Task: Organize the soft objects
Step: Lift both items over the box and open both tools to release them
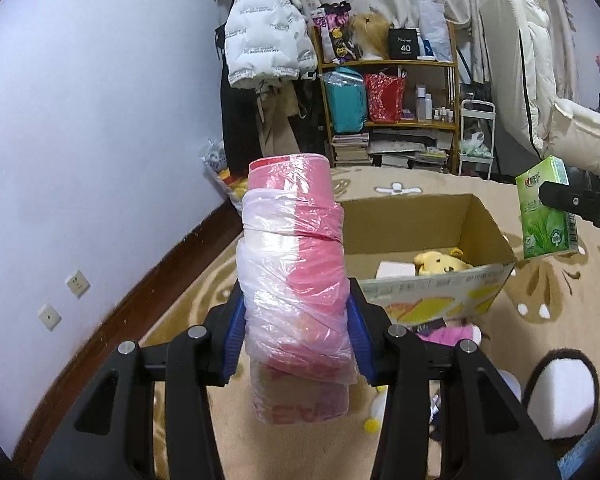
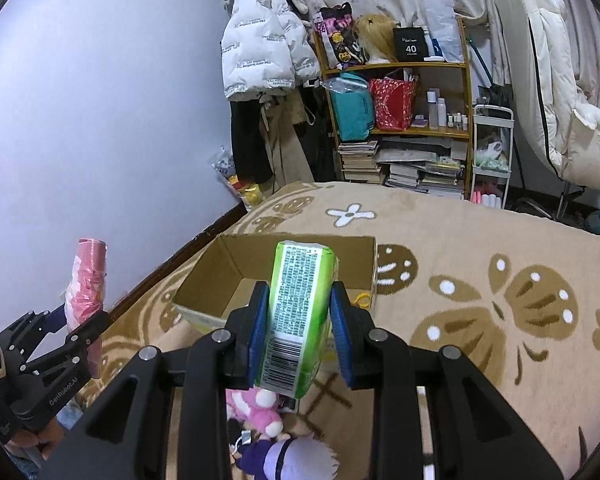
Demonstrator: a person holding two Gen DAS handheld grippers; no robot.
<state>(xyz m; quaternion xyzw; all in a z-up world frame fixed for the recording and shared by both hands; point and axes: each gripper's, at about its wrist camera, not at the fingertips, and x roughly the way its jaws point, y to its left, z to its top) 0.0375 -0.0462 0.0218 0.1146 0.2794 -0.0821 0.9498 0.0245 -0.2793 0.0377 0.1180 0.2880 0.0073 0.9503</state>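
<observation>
My left gripper point(image 1: 296, 324) is shut on a roll of pink plastic bags point(image 1: 296, 264) wrapped in clear film, held upright above the carpet; the roll point(image 2: 86, 292) and that gripper point(image 2: 74, 328) also show at the left of the right wrist view. My right gripper point(image 2: 298, 324) is shut on a green tissue pack point(image 2: 300, 312), which appears as the green pack point(image 1: 548, 208) at the right of the left wrist view. Ahead on the carpet stands an open cardboard box point(image 1: 440, 288) holding a yellow plush bear point(image 1: 440, 262) and a white item. The box point(image 2: 204, 284) lies just beyond the tissue pack.
Pink and purple plush toys point(image 2: 268, 420) lie on the beige patterned carpet point(image 2: 480, 280) under my right gripper. A black and white slipper point(image 1: 560, 392) is near right. A cluttered wooden shelf point(image 1: 392, 92), hanging coats and a white cart stand at the back. A wall runs along the left.
</observation>
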